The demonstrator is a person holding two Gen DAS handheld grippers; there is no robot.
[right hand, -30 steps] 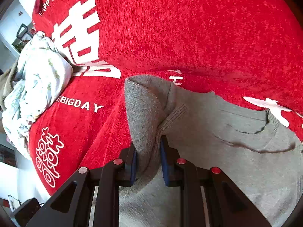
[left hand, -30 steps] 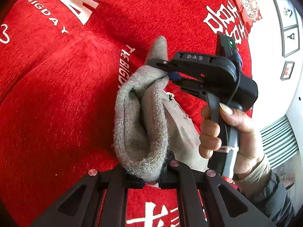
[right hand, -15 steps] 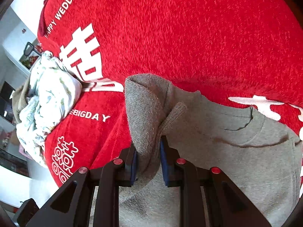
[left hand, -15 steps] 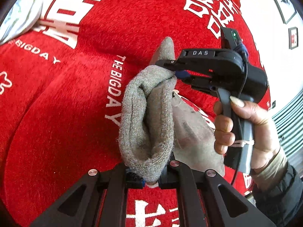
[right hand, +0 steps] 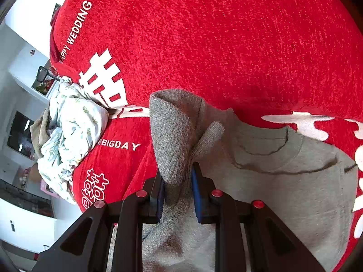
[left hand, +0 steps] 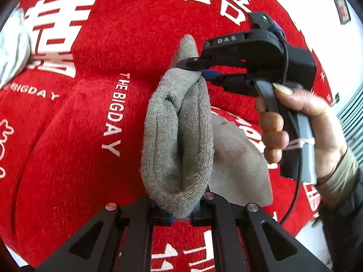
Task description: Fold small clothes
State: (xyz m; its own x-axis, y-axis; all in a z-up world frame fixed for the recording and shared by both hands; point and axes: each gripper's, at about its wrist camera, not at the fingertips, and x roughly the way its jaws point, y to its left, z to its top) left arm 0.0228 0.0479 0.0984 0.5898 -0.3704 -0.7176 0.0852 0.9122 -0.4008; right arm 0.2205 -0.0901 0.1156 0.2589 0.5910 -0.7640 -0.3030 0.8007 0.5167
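At far left a crumpled white floral cloth (right hand: 72, 133) lies on the red cover (right hand: 226, 45) printed with white lettering. Right of it, a grey garment (left hand: 179, 140) is lifted in a bunched fold over the cover, its lower part spread flat. The left tongs (left hand: 181, 215) clench the near end of the fold; the right tongs (left hand: 200, 69), held in the right hand (left hand: 301, 131), clench its far end.
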